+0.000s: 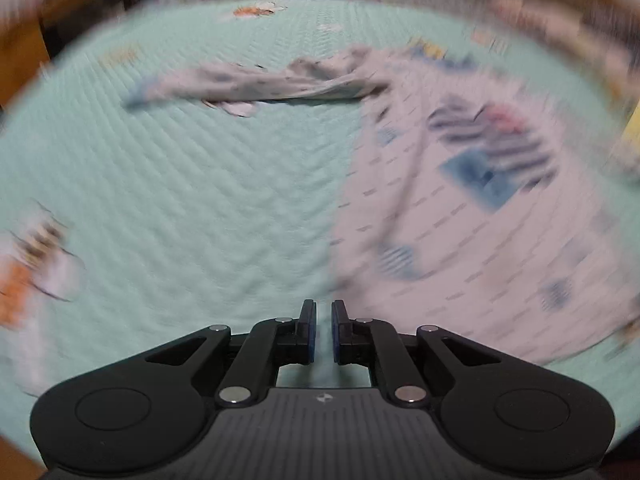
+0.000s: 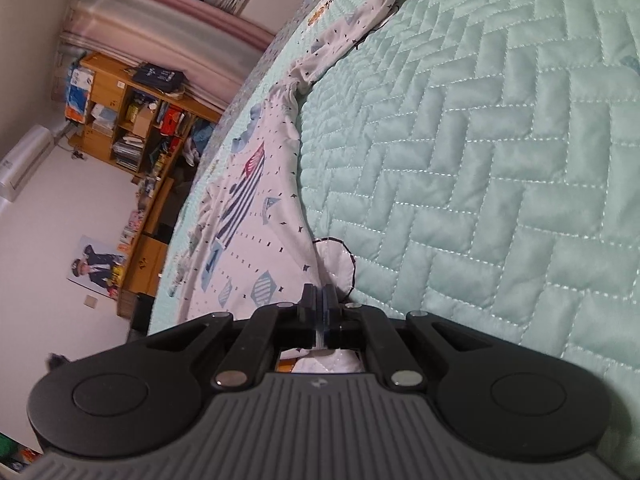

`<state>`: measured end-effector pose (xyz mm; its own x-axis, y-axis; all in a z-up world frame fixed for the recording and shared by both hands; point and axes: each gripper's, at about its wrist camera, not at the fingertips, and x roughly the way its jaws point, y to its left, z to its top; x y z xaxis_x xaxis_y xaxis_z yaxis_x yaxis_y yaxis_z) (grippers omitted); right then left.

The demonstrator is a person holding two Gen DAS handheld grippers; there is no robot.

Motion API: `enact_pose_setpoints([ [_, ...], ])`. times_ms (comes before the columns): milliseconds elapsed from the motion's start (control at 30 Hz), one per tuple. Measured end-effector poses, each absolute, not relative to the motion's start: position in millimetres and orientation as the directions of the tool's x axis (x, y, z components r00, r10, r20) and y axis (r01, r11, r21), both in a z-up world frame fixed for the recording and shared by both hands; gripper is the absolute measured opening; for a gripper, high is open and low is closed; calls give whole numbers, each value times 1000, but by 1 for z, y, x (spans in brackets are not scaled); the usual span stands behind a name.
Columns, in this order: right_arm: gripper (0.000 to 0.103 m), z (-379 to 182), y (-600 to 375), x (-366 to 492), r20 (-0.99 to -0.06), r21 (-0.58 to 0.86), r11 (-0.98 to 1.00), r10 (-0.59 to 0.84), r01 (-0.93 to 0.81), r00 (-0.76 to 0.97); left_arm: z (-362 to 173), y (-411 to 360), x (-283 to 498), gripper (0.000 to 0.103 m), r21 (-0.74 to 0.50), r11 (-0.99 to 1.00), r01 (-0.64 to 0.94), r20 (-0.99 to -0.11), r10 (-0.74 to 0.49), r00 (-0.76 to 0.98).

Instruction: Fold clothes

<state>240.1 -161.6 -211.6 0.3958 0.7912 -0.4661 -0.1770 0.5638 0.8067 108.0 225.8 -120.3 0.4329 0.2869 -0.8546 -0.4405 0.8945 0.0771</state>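
A white long-sleeved child's shirt [image 1: 460, 240] with navy stripes and blue patches lies spread on the mint quilted bedcover [image 1: 200, 180], right of centre in the blurred left wrist view. One sleeve [image 1: 248, 84] stretches out to the left. My left gripper [image 1: 323, 312] hovers over bare quilt just left of the shirt's hem, its jaws a narrow gap apart with nothing between them. In the right wrist view the same shirt [image 2: 256, 240] runs away along the bed's edge. My right gripper [image 2: 319, 296] is shut on the shirt's near edge, with a sliver of white cloth pinched between the pads.
The quilt [image 2: 500, 160] fills the right side. Beyond the bed's edge stand a wooden shelf unit [image 2: 132, 120] full of items, a wall poster [image 2: 96, 268] and an air conditioner [image 2: 24, 160]. An orange cartoon print [image 1: 36, 256] marks the quilt at left.
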Motion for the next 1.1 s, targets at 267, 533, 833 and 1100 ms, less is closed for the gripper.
enact_pose_setpoints([
  [267, 11, -185, -147, 232, -564, 695, 686, 704, -213, 431, -126, 236, 91, 18, 109, 873, -475, -847, 331, 415],
  [533, 53, -117, -86, 207, -550, 419, 765, 642, -488, 534, -119, 228, 89, 22, 115, 873, -474, -830, 347, 436],
  [833, 31, -173, -115, 223, -594, 570, 728, 685, -381, 422, -115, 225, 90, 26, 115, 875, -471, -829, 346, 440],
  [1100, 48, -146, -122, 213, -567, 549, 744, 666, -381, 485, -114, 229, 91, 49, 83, 859, -506, -840, 334, 429],
])
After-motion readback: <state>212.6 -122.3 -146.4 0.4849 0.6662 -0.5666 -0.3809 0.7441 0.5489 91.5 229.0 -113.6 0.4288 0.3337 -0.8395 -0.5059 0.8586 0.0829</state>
